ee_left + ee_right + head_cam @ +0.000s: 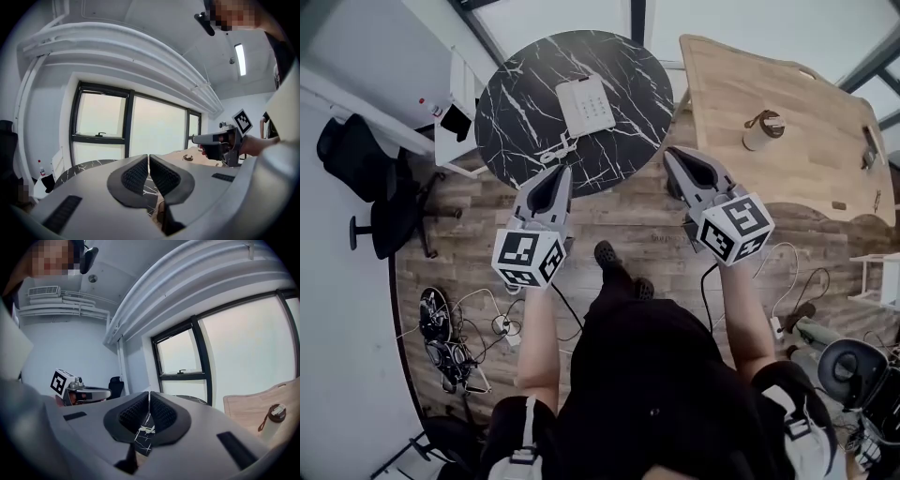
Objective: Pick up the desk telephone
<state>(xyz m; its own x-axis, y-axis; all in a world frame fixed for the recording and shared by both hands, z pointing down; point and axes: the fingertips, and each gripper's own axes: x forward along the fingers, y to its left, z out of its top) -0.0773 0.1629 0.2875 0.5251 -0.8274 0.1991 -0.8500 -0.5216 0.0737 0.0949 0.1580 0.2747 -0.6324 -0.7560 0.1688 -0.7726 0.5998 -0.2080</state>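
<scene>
The head view shows the flat white desk telephone [585,106] lying on the round black marble-patterned table [525,94], ahead of both grippers. The gripper views instead show the left gripper [148,159] and the right gripper [149,397] clenched, holding nothing.

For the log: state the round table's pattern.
The round table is black with white marble veins, clearest in head view.

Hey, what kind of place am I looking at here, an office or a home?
Probably an office or workroom: a desk telephone sits on a round marble-look table, a wooden desk stands beside it, and a black office chair stands nearby.
</scene>
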